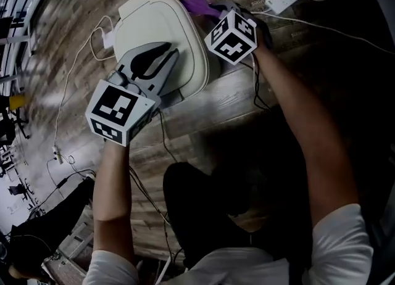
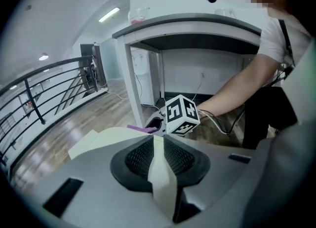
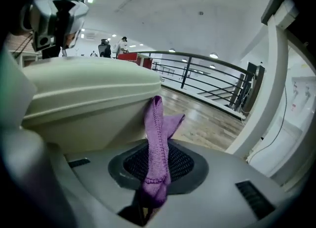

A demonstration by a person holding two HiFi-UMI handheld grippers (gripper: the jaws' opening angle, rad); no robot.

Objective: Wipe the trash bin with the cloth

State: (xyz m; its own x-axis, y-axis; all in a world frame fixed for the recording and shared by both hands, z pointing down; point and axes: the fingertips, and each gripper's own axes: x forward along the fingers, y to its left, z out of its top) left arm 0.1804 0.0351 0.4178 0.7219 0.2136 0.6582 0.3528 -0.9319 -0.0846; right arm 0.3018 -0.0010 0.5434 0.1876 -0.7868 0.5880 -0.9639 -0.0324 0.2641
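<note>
Trash bin (image 1: pixel 185 37) lay just below my left gripper (image 2: pixel 158 140), fingers slightly parted, while my right gripper (image 3: pixel 157 148) clenched its fingers on the purple cloth (image 3: pixel 158 121) beside the bin's wall.

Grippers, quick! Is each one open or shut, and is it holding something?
Left gripper: jaws a little apart, holding nothing, above the lid of the cream plastic trash bin.
Right gripper: jaws shut on the purple woven cloth.
</note>
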